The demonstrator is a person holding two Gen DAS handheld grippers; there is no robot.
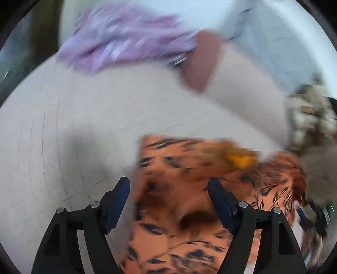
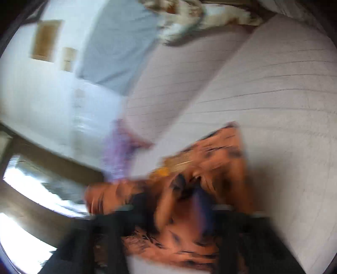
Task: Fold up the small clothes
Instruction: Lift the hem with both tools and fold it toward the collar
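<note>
An orange garment with a black leaf print (image 1: pixel 179 210) lies on the pale quilted bed cover (image 1: pixel 63 126). My left gripper (image 1: pixel 168 185) is open just above the garment's left part, with cloth between and under its fingers. In the blurred right wrist view, the orange garment (image 2: pixel 210 168) bunches around my right gripper (image 2: pixel 179 202), which seems shut on a fold of it. A lilac patterned garment (image 1: pixel 118 38) lies further back; it also shows in the right wrist view (image 2: pixel 120 147).
A forearm in a pale sleeve (image 1: pixel 242 88) crosses above the orange garment. A fluffy cream and brown item (image 1: pixel 311 113) sits at the right; it also shows in the right wrist view (image 2: pixel 189 19). A white wall (image 2: pixel 42 88) stands behind the bed.
</note>
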